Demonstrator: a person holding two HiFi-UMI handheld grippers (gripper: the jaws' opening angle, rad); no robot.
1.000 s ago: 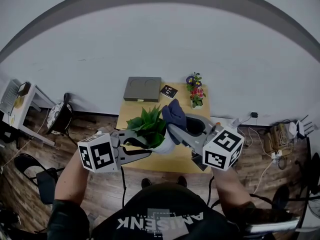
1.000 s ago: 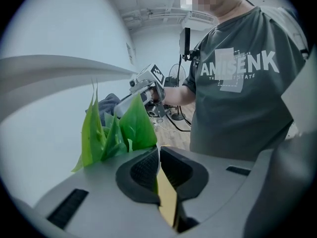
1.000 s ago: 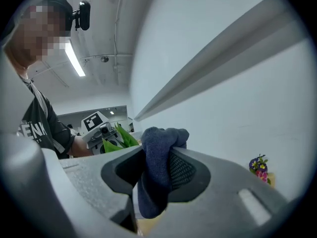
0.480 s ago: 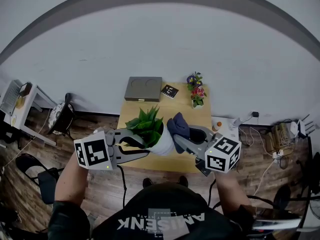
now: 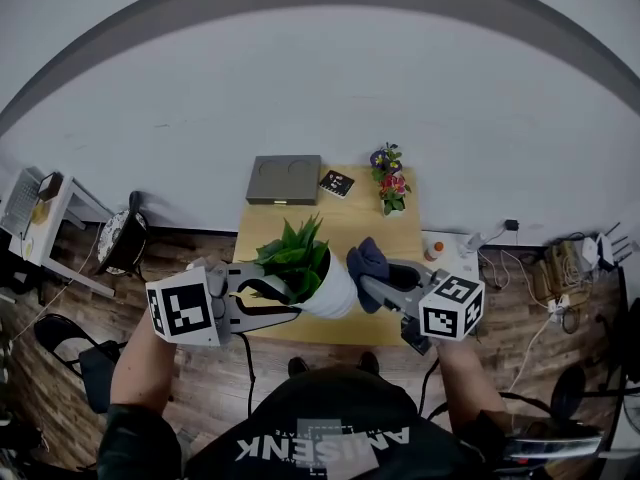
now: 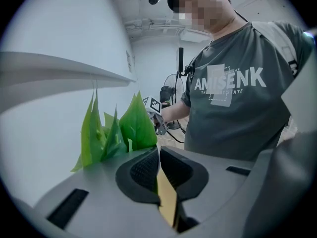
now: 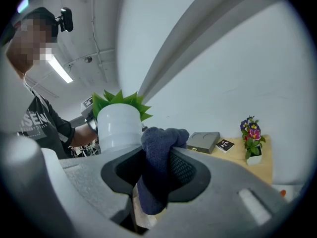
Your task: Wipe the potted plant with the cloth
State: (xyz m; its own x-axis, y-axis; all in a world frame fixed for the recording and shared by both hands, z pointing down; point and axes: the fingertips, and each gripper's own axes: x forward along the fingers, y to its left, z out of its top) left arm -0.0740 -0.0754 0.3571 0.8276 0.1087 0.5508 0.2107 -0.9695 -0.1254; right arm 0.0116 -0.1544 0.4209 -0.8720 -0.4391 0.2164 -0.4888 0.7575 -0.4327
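Note:
The potted plant has green pointed leaves (image 5: 295, 256) in a white pot (image 5: 335, 294), held tilted above the wooden table (image 5: 262, 230). My left gripper (image 5: 288, 303) is shut on the pot's rim, which shows as a thin pale edge between the pads (image 6: 143, 170) with leaves (image 6: 133, 125) just beyond. My right gripper (image 5: 370, 286) is shut on a dark blue cloth (image 5: 367, 264). The cloth bulges out past the jaws (image 7: 159, 152). It sits against or very near the pot's right side; the pot (image 7: 118, 128) stands just behind it in the right gripper view.
On the table's far side lie a grey box with two round recesses (image 5: 285, 179), a small black card (image 5: 337, 183) and a little pot of flowers (image 5: 390, 182). Chairs stand on the floor at left (image 5: 120, 238); cables and plugs lie at right (image 5: 560, 268).
My right gripper has come down with the cloth, from over the leaves to the pot's right side. The left gripper and the pot have barely shifted.

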